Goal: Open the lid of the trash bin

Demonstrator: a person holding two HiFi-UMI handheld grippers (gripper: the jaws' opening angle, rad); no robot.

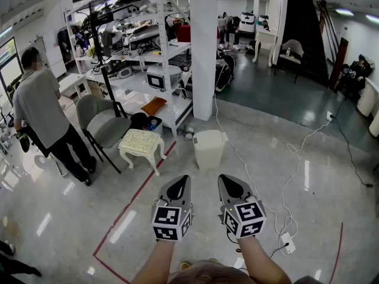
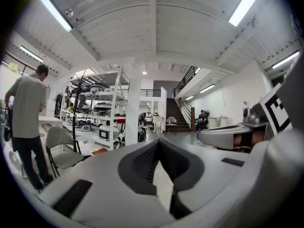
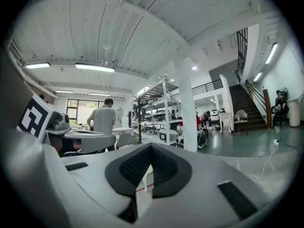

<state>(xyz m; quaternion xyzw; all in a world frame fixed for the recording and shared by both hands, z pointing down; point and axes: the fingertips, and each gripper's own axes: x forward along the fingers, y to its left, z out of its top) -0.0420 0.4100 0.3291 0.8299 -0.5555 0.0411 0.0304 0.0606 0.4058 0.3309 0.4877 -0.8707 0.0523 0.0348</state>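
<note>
The trash bin [image 1: 209,149] is a cream plastic bin with its lid down, standing on the floor just in front of a white pillar [image 1: 203,46]. My left gripper [image 1: 180,180] and right gripper [image 1: 227,178] hover side by side nearer to me, a short way from the bin and not touching it. Both point toward it. In the left gripper view the jaws of the left gripper [image 2: 158,142] meet at the tip with nothing between them. The right gripper [image 3: 151,146] looks the same in its own view. I cannot make out the bin in either gripper view.
A white cushioned stool [image 1: 142,142] and a grey chair [image 1: 104,120] stand left of the bin. A person [image 1: 44,114] stands at far left. Shelving [image 1: 145,58] full of equipment rises behind. White cables [image 1: 285,182] and a power strip [image 1: 288,242] lie at right; red floor tape [image 1: 135,199] runs left.
</note>
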